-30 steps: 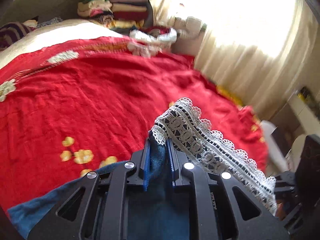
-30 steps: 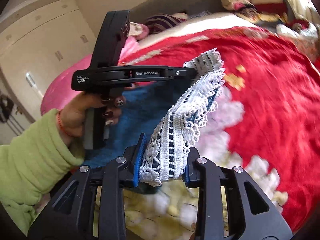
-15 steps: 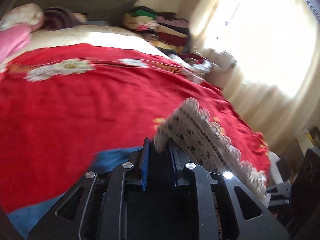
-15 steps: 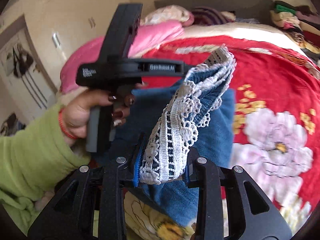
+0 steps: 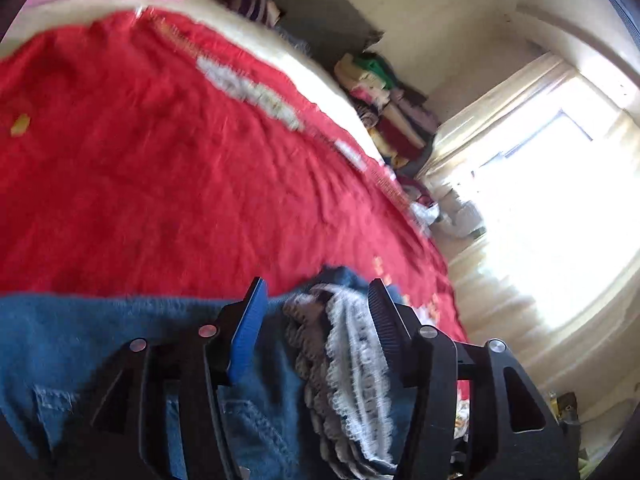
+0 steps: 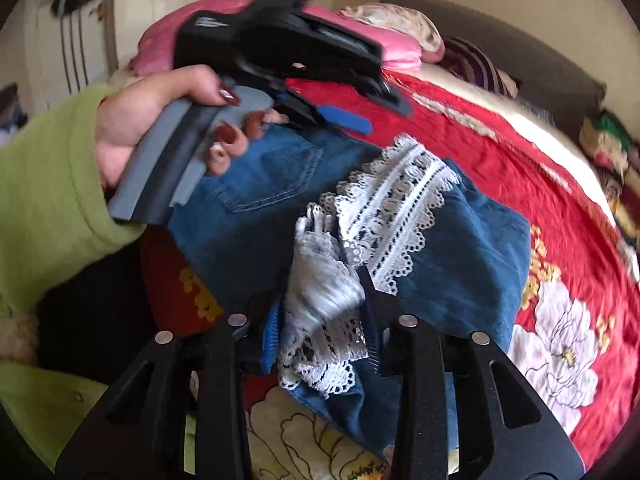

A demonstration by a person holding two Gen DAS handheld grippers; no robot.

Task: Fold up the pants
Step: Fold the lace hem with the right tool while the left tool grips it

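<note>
Denim, in the form of blue pants [image 6: 452, 240] trimmed with white lace hems [image 6: 396, 196], is spread on the red floral bedspread [image 6: 500, 148] near the bed's front edge, folded so that the lace-edged legs lie over the pocketed seat. The left tongs [image 5: 316, 312] are seen in the left wrist view standing well apart, having just been opening; the bunched lace and denim [image 5: 344, 344] lie loosely between the blue-padded fingers [image 5: 248, 324], and no pad is pressed on the cloth. In the right wrist view those same tongs [image 6: 344, 116] are held above the pants by a hand [image 6: 160, 120] in a yellow-green sleeve [image 6: 48, 184].

The right tongs [image 6: 320, 336] have likewise just been opening, though less widely; a crumpled fold of lace [image 6: 324, 300] sits between the fingers. Whether it is still gripped cannot be told, as it is blurred.

A pink pillow [image 6: 224, 12] lies at the bed's far left corner, and stacked folded clothes [image 5: 384, 96] at the far right corner beside a bright curtained window [image 5: 552, 208].
</note>
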